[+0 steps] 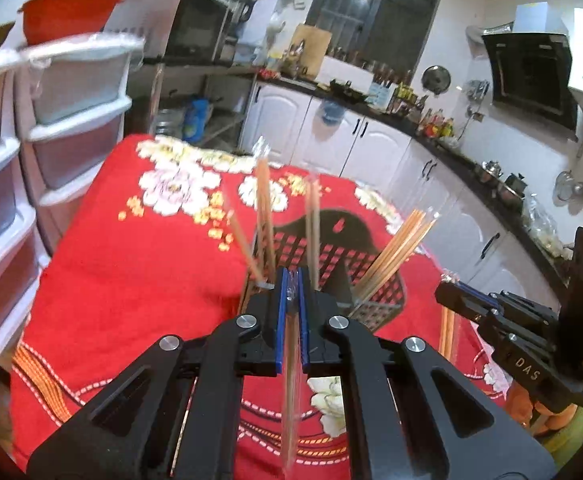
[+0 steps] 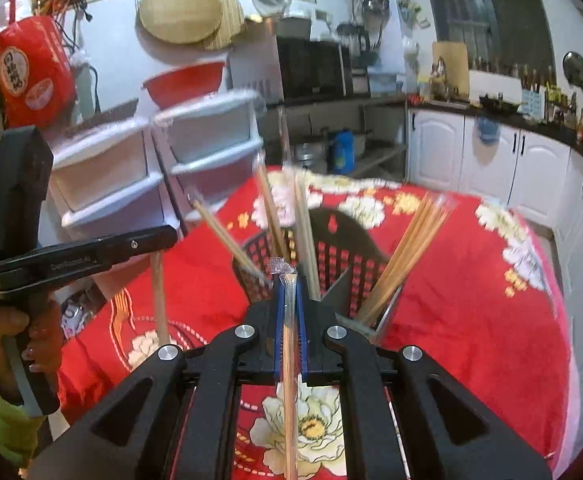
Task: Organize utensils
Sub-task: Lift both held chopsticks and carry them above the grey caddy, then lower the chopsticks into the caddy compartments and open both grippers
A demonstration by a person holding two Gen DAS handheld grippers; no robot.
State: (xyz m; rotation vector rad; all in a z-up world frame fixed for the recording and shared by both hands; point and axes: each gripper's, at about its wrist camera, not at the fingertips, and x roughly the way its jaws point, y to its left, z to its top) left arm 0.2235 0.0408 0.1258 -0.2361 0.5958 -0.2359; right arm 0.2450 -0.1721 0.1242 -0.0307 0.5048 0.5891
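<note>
A dark latticed utensil basket point(image 1: 333, 258) stands on the red flowered tablecloth point(image 1: 143, 280); it also shows in the right wrist view point(image 2: 343, 256). Several wrapped wooden chopsticks point(image 1: 401, 248) lean in it, some upright point(image 1: 265, 216). My left gripper point(image 1: 291, 280) is shut on a plastic-wrapped pair of chopsticks point(image 1: 291, 380) hanging downward, just in front of the basket. My right gripper point(image 2: 290, 280) is shut on another wrapped pair of chopsticks point(image 2: 289, 380), also just in front of the basket. The right gripper shows at the right edge of the left wrist view point(image 1: 447, 286).
White plastic drawer units point(image 1: 71, 120) stand to the left of the table, a red bowl point(image 1: 67, 12) on top. White kitchen cabinets point(image 1: 371, 148) and a cluttered dark counter run behind and to the right. A microwave point(image 2: 311, 68) stands at the back.
</note>
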